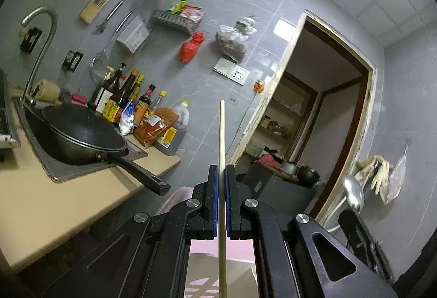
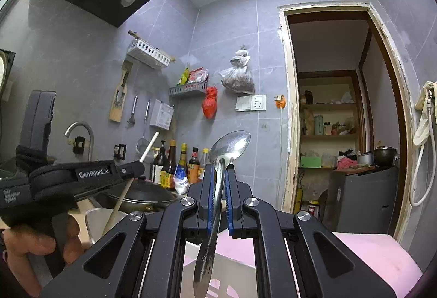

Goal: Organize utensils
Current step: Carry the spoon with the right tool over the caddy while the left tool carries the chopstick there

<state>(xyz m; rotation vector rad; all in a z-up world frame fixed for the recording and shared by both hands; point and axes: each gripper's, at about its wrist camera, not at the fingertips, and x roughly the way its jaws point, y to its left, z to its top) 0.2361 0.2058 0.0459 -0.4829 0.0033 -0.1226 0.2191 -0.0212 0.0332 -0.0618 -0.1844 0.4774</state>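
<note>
So both grippers are loaded up at once. The left gripper (image 1: 222, 169) has its jaws clenched tight on a pale chopstick (image 1: 221, 139), which runs dead straight through the slot between the blue pads (image 1: 215, 199), one end sticking out well past the fingertips and the other trailing back under the gripper body. Off to the left of those jaws a black wok (image 1: 82, 134) sits on the sink (image 1: 68, 175), its long handle poking out over the beige counter (image 1: 49, 205) toward the gripper. Beyond the wok and up against the grey wall there's a bunch of sauce bottles (image 1: 128, 98). Far right of the jaws you can spot the spoon's bowl and part of the other gripper.

The right gripper (image 2: 220, 169) is clamped on a metal spoon (image 2: 228, 146), gripped on the handle just below the bowl. The bowl pokes up past the fingertips and leans a bit right, and the handle hangs back down between the arms, tilted left. In that view the left gripper is off to the left side of the jaws with the chopstick angled up-right through it, and the person's hand (image 2: 41, 240) wraps its grip. A pink stool (image 2: 368, 257) sits below and right of the jaws, and straight past them is an open doorway (image 2: 336, 120) with shelves.
</note>
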